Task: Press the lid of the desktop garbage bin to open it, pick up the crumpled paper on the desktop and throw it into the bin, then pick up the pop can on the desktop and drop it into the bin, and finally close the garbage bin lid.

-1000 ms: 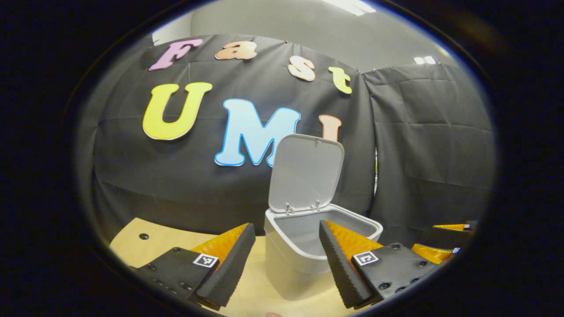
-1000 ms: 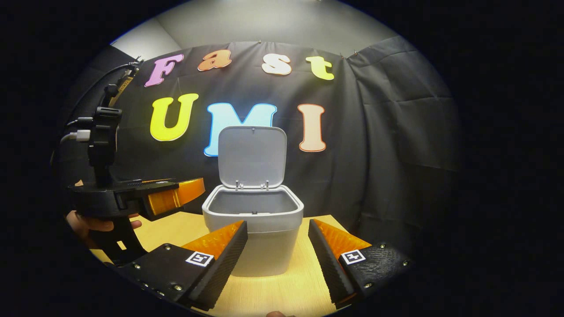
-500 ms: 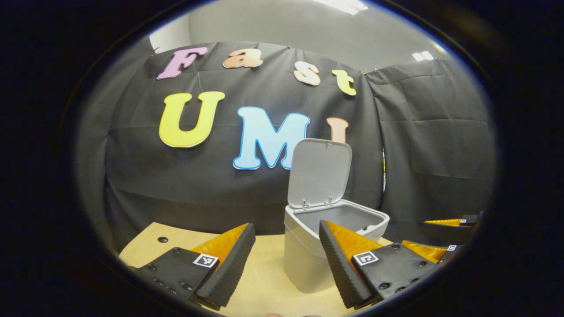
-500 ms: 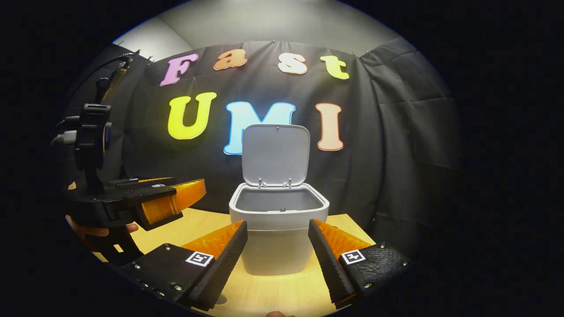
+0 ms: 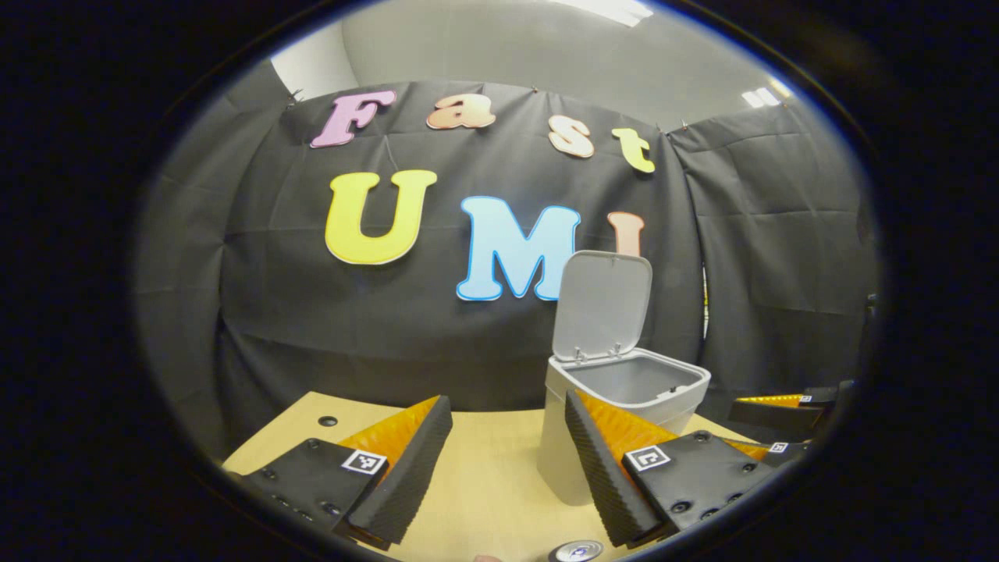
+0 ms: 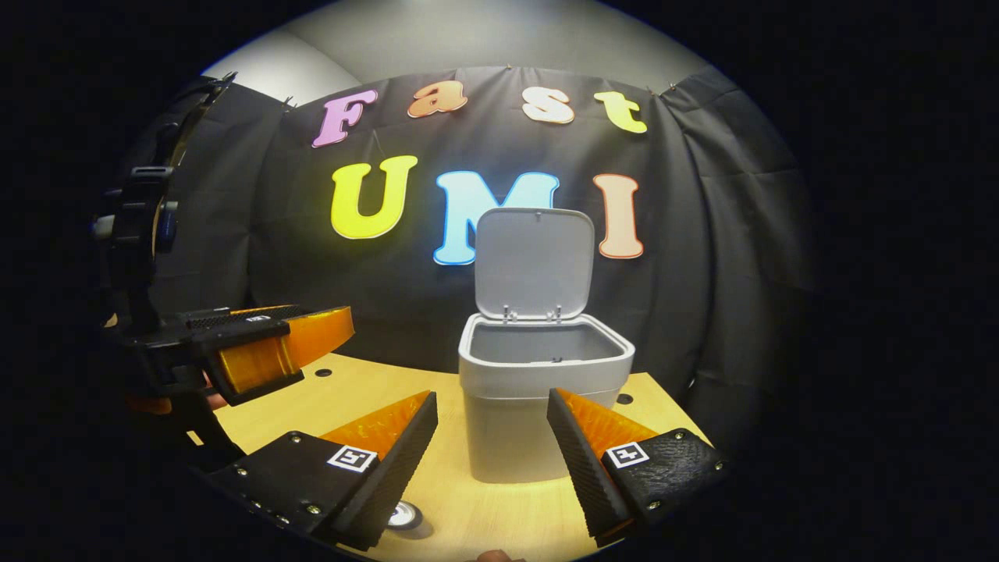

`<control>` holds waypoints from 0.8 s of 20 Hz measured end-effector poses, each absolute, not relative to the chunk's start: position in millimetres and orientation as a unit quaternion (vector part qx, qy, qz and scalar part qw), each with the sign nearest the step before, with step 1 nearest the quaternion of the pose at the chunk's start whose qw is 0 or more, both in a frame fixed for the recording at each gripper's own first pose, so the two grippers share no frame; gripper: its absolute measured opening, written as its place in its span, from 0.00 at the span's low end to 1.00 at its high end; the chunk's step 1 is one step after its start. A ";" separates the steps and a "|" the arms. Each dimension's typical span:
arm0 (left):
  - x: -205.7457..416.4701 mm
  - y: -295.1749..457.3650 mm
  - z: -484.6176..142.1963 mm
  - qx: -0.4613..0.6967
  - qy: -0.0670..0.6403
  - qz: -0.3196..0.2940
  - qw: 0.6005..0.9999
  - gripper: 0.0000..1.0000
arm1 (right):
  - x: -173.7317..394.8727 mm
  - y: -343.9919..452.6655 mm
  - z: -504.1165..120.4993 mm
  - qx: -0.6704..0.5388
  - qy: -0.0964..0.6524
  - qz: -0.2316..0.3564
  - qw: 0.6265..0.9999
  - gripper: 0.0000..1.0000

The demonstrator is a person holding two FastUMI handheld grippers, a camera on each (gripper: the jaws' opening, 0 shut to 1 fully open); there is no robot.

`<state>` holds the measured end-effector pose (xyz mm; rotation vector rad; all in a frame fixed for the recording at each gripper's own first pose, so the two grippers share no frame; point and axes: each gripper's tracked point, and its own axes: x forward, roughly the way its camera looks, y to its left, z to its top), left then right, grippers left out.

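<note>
The small grey plastic bin (image 6: 545,406) stands on the pale wooden desk (image 6: 499,519), its lid (image 6: 535,261) tipped straight up so things can drop in. Both the left tongs (image 5: 507,460) and right tongs (image 6: 490,457) are wide and hold nothing - ready to grab. The silver can top (image 6: 403,515) sits just under them - no paper ball can be seen

The garbage bin (image 6: 545,394) stands at the far side of the wooden desktop (image 6: 367,390), its lid (image 6: 535,261) upright against the booth wall, so its mouth is open from above and the near side. Bare desktop lies left of it. The pop can (image 6: 403,515) sits near, between the right gripper's (image 6: 492,406) spread fingers.
</note>
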<state>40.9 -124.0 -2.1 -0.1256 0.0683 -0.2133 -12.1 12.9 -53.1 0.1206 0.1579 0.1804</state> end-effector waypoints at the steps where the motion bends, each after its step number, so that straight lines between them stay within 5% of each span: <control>1: 38.5 -119.8 -3.0 -0.062 0.035 -0.103 0.992 1.00 | -12.5 18.1 -55.6 0.062 0.082 0.098 0.990 0.91; 16: 6.7 -79.0 -10.9 -0.061 0.045 -0.065 0.995 1.00 | -38.8 101.4 -139.4 0.077 0.213 0.202 0.953 0.92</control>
